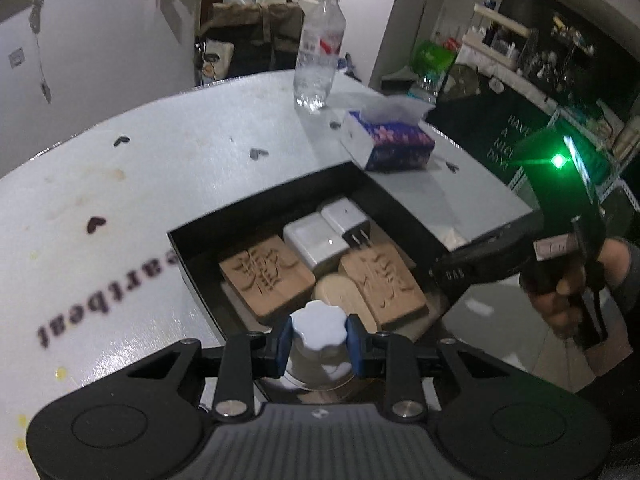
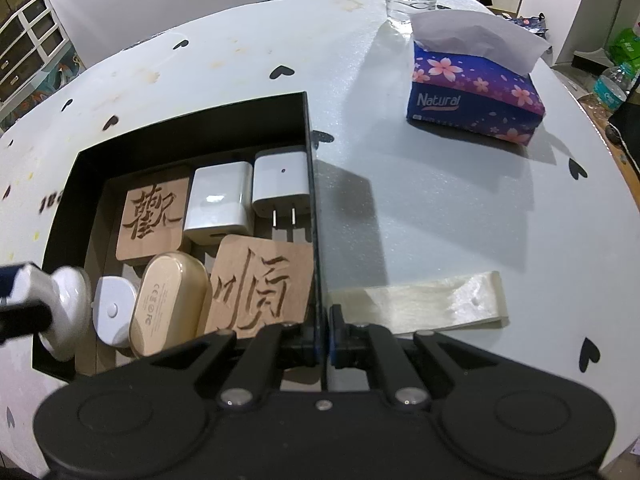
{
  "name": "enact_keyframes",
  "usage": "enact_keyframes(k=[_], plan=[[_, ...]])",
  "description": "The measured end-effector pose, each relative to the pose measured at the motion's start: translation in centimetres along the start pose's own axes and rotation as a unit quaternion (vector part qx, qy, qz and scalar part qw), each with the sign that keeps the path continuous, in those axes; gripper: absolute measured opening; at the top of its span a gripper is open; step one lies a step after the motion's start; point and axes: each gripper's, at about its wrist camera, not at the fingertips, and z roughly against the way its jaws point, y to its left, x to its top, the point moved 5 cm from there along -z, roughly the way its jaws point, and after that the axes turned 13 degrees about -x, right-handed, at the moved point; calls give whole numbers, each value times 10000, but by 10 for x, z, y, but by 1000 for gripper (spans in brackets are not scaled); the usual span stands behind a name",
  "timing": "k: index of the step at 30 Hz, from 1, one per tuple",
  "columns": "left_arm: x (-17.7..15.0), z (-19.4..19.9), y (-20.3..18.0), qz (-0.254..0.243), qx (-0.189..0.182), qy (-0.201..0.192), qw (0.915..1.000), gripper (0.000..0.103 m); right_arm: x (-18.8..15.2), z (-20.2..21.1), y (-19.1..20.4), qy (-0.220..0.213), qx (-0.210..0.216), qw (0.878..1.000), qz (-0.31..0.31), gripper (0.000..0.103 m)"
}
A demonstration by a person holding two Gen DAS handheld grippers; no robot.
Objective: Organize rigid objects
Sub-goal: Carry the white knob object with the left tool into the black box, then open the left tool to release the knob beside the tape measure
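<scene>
Left gripper point(image 1: 319, 340): bottom centre of left view; blue pads clenched on a white scalloped knob point(image 1: 319, 327), held over the near edge of the black box point(image 1: 188, 256).
Right gripper point(image 2: 322, 338): bottom centre of right view; jaws pinched on the box's thin right wall point(image 2: 314, 216).
Box contents: two wooden tiles carved with Chinese characters point(image 2: 154, 216) point(image 2: 260, 286), two white chargers point(image 2: 220, 204) point(image 2: 282, 184), one with its prongs showing, a tan oval case point(image 2: 170, 304), a white round piece point(image 2: 112, 314).
Readable text: "Natural" on the blue floral tissue box point(image 2: 476, 92), right view only; compliance marks on the oval case, too small to read; partial upside-down letters "artbeat" on the table cover point(image 1: 120, 184), left view; "HAVE A NICE DAY" on a dark panel, upper right of left view.
Right view only: pale flat strip point(image 2: 420, 306) on the table, just right of the box.
Left view only: hand point(image 1: 568, 292) holding the other gripper, green light above it.
Both views: clear water bottle point(image 1: 320, 52) at the table's far edge.
</scene>
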Motion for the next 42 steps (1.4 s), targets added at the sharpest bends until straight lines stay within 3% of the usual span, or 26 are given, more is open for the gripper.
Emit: enact_keyframes(k=[20,22,23,32,34,39,42], plan=[[-11,-12,5,-15,237,428,9988,32,0,0,0,-1,2,10000,-2,5],[-12,-11,5,16,186,408,9990,47,0,0,0,-2,1,10000,-1,5],[-11,-10,5,27,162,387,9991,50,0,0,0,-1,1,10000,-2,5],[-8,-5,0,108,-53,272,9996,53,0,0,0,-3,4,10000,-2,5],[-5,-2,-2,117,-154,216,9996,63,0,0,0,-3,4,10000,1,5],[2,6,-6,82,-158,70,9998,72,0,0,0,-4,2,10000,1,5],[4,10,-9,47,-151,16,9999,87,0,0,0,-3,4,10000,-1,5]])
